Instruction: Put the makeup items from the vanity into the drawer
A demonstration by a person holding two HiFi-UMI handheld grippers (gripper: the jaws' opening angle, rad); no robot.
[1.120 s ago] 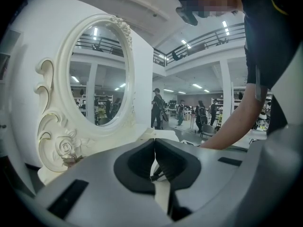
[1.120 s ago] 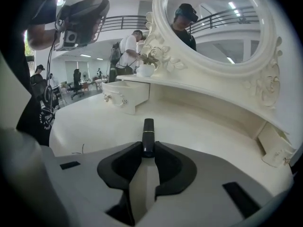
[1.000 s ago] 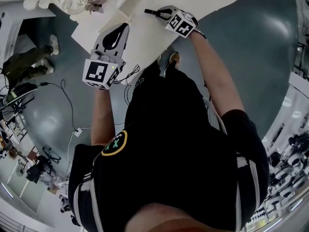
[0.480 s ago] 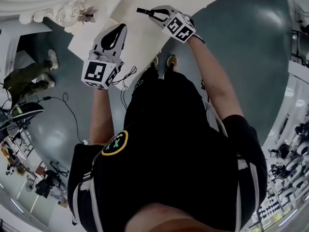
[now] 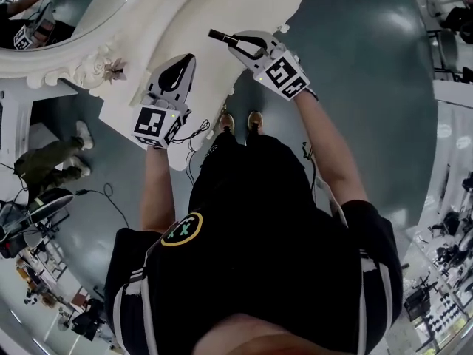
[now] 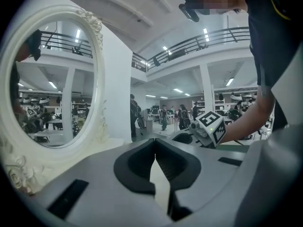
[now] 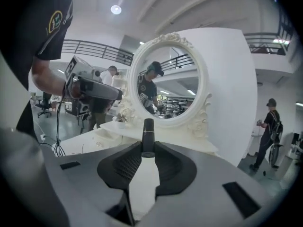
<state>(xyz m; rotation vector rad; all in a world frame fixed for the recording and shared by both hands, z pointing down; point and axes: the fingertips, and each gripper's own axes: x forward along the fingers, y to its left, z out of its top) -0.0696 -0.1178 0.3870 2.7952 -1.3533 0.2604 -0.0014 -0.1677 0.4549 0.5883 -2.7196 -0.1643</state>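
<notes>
Ornate white carved vanity (image 5: 244,6) with an oval mirror (image 7: 165,84) stands on a grey hall floor. Over its top, the right gripper (image 5: 235,41) is clamped on a slim black cylindrical makeup tube (image 7: 148,136), which sticks out past the jaw tips. The left gripper (image 6: 155,142), beside it, has its jaws together, holding nothing.

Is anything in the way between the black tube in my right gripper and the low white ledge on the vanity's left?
Probably the left gripper: shut and empty, it hangs over that ledge, between it and the tube held in the right gripper. Nothing else visible stands in the way.
</notes>
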